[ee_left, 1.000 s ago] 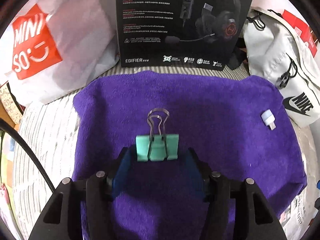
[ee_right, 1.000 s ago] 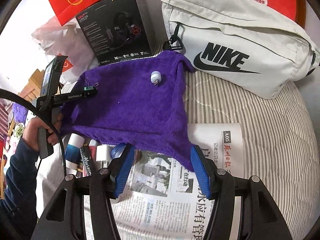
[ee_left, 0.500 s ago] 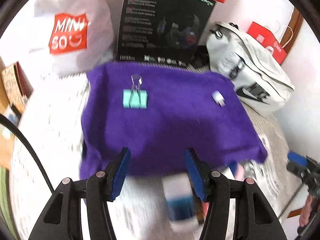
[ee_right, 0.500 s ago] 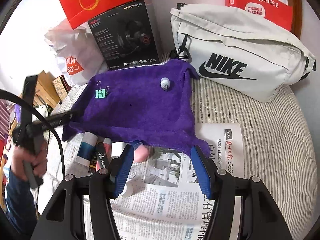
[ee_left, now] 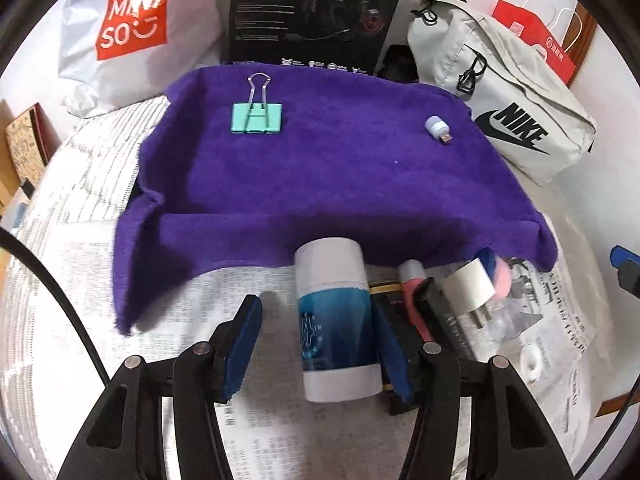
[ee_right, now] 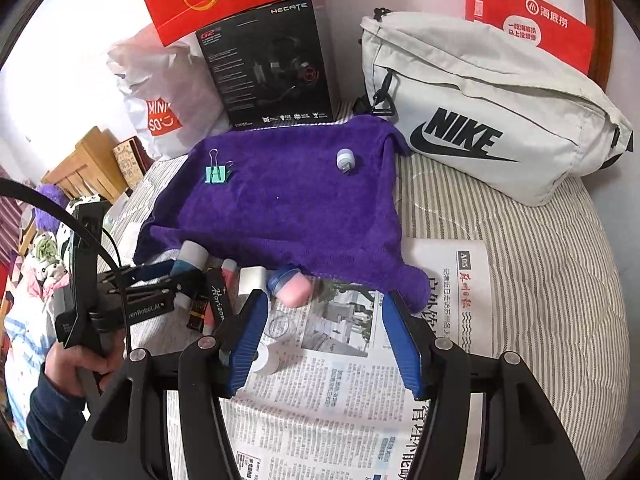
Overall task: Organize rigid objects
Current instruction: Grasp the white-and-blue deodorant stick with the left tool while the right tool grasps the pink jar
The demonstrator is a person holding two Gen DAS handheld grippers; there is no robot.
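A mint-green binder clip (ee_left: 257, 119) (ee_right: 218, 175) and a small white USB light (ee_left: 437, 128) (ee_right: 345, 159) lie on the purple towel (ee_left: 320, 184) (ee_right: 288, 208). At the towel's near edge a white and blue bottle (ee_left: 334, 320) (ee_right: 190, 258) lies on newspaper. My left gripper (ee_left: 316, 344) is open around it: the right pad is close beside the bottle, the left pad stands clear. Beside the bottle lie a black tube, a white plug (ee_left: 468, 288) (ee_right: 252, 278) and a pink and blue piece (ee_right: 292, 286). My right gripper (ee_right: 326, 344) hangs open over the newspaper, holding nothing.
A black headset box (ee_right: 272, 68), a white shopping bag (ee_left: 132, 36) and a grey Nike bag (ee_right: 492, 112) border the towel's far and right sides. A small white cap (ee_right: 264, 360) lies by my right gripper's left finger. A hand (ee_right: 80, 364) holds the left gripper.
The left gripper drew back from the binder clip, across the towel to its near edge, and the bottle now lies between its jaws. The right gripper backed off slightly.
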